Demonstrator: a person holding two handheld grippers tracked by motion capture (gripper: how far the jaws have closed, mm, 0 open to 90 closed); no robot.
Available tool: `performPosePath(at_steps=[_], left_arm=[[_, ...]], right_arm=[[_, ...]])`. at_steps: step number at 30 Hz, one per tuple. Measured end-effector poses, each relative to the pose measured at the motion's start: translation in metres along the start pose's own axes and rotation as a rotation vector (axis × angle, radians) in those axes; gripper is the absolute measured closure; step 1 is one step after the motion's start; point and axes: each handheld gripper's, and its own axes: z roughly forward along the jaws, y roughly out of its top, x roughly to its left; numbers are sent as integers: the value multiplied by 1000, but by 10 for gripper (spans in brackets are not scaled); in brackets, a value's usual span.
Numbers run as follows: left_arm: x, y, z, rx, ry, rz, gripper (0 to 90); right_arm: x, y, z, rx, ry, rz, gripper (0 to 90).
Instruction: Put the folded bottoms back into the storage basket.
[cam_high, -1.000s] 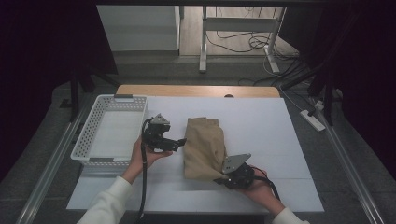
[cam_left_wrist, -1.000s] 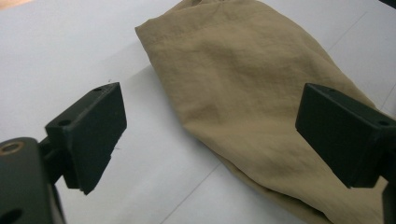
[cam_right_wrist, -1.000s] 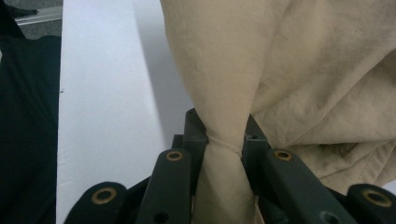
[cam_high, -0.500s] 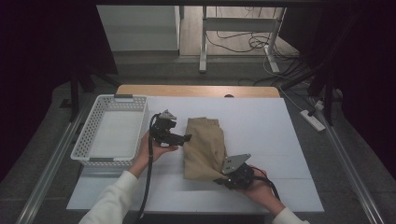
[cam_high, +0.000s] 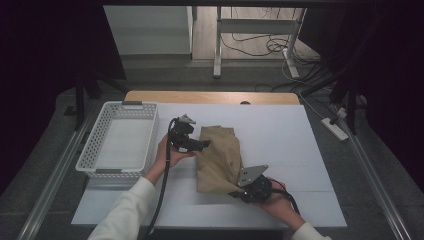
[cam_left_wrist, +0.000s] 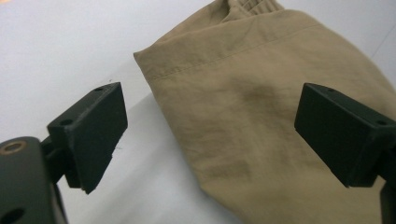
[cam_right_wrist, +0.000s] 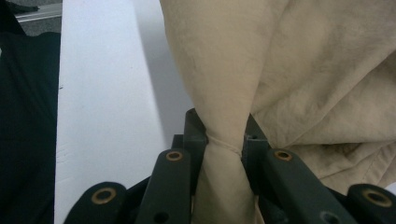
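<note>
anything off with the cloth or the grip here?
Nothing damaged. The tan garment lies rumpled, its near corner bunched tight in the right gripper. The left gripper is open at its left edge.

Left tongs (cam_high: 202, 145): black body, square black jaw blocks with small screw holes, brass-ringed pivot in the left gripper view, small grey three-cornered plate on top, thick black cable trailing toward 6 o'clock. Right tongs (cam_high: 234, 191): black linkage arms with brass-ringed pivots, larger grey three-cornered plate with holes, black cable looping toward 4 o'clock. Both sleeves white, long.
</note>
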Motion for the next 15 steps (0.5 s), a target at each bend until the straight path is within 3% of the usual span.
performPosePath(at_steps=[15], left_arm=[[6,-1,17,44,-10,-9,88]], right_arm=[[0,-1,1,4,3,-2,773]])
